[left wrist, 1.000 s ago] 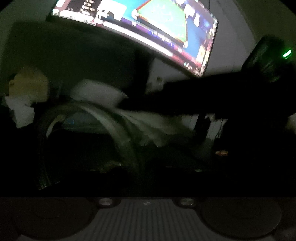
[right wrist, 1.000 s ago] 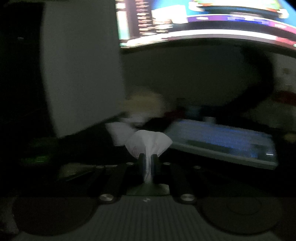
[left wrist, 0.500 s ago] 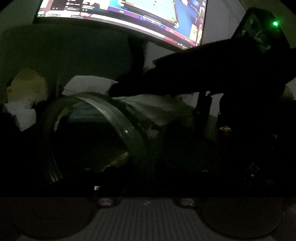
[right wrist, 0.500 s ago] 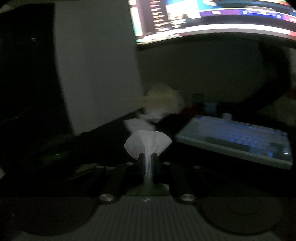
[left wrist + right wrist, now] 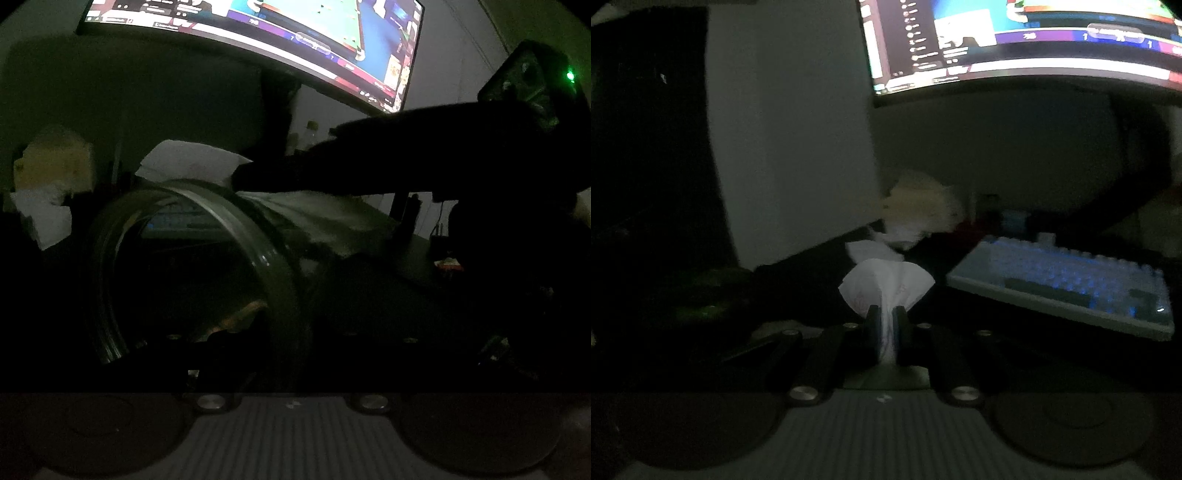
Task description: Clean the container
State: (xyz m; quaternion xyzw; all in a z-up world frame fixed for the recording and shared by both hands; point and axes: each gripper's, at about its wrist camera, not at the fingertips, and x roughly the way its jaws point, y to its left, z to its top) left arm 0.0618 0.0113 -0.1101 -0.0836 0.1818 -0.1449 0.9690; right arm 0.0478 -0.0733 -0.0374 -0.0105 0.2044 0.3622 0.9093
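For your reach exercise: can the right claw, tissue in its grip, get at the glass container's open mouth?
Probably yes: the right claw pinches the tissue beside the glass container, whose mouth looks unblocked, though dim.

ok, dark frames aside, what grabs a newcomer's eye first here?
The bright curved monitor across the top of both views, the only strong light in the room. Next, in the right wrist view, the white tissue fanning out of the shut right tool, with a blue-backlit keyboard to its right. In the left wrist view, a clear glass jar lying on its side fills the centre.
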